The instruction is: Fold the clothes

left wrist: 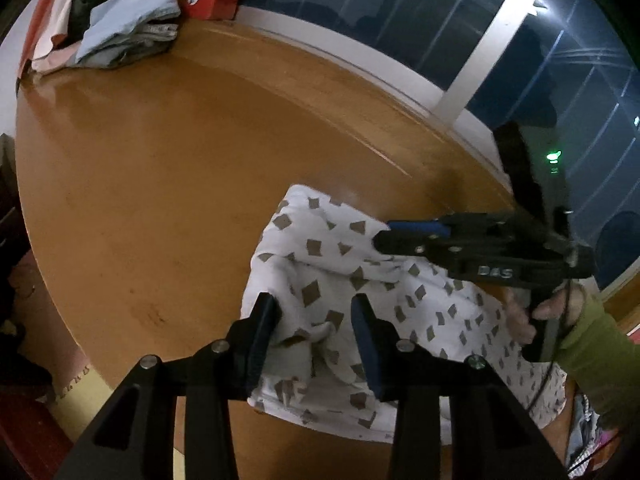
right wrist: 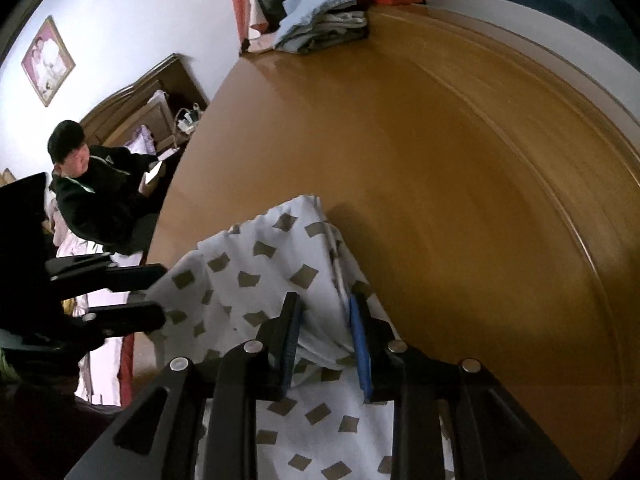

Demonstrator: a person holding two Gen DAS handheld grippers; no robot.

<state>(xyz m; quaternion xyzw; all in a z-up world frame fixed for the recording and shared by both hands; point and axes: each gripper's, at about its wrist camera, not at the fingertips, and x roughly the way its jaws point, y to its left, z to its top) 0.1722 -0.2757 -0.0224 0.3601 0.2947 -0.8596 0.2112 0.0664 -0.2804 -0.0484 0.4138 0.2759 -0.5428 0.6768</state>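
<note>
Looking along the left gripper (left wrist: pixel 316 320), its fingers stand wide with bunched cloth between them, not pinched. The white patterned garment (left wrist: pixel 320 264) lies rumpled at the desk's (left wrist: pixel 160 160) near edge, toward five o'clock; the right gripper (left wrist: pixel 384 236) comes in from three o'clock, its fingers narrow at a fold. A pile of clothes (left wrist: pixel 120 28) sits at eleven o'clock.

From the right wrist, the right gripper (right wrist: pixel 326 316) straddles a raised ridge; whether it pinches I cannot tell. The garment looks light, limp and slippery on the glossy desk; hems or corners offer the surest hold.
</note>
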